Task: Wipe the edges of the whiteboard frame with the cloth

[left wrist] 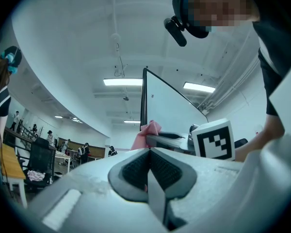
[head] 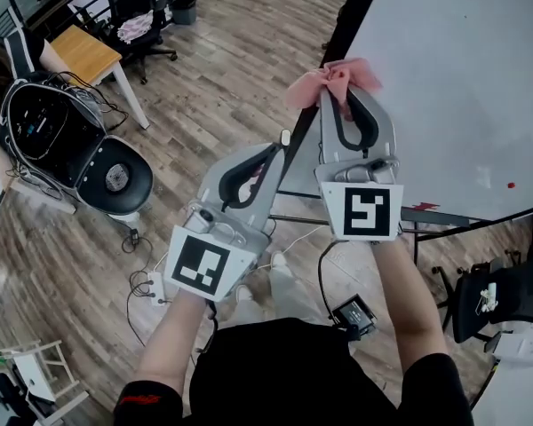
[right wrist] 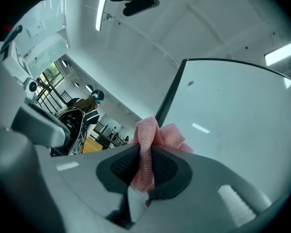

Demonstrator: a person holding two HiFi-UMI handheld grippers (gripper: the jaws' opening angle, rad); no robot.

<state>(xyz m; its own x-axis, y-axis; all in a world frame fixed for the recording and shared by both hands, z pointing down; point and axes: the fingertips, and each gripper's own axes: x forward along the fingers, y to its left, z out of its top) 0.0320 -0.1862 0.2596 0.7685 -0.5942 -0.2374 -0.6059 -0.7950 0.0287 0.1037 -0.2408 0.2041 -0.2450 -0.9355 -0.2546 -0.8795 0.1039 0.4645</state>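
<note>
Right tool [head: 340, 94]: clamped on the cloth [head: 330, 78], the nearer arm.
Whiteboard frame [right wrist: 170, 93]: edge at the cloth, long axis running ahead.
Left tool [head: 278, 152]: jaws together, empty.

Whiteboard [head: 462, 78]: it fills the upper right of our head view, standing on the floor [head: 231, 87].
Cloth [head: 333, 80]: at the whiteboard's left edge, between the fingers [head: 384, 124] of our right gripper [head: 342, 91]; we cannot tell whether it touches.
Right gripper: in front of the whiteboard's lower left part.
Left gripper [head: 280, 149]: just left of the whiteboard's edge, beside the right gripper.
Chair [head: 115, 176]: well left of the whiteboard.
Surface [head: 87, 51]: far left of the whiteboard, behind the chair.
</note>
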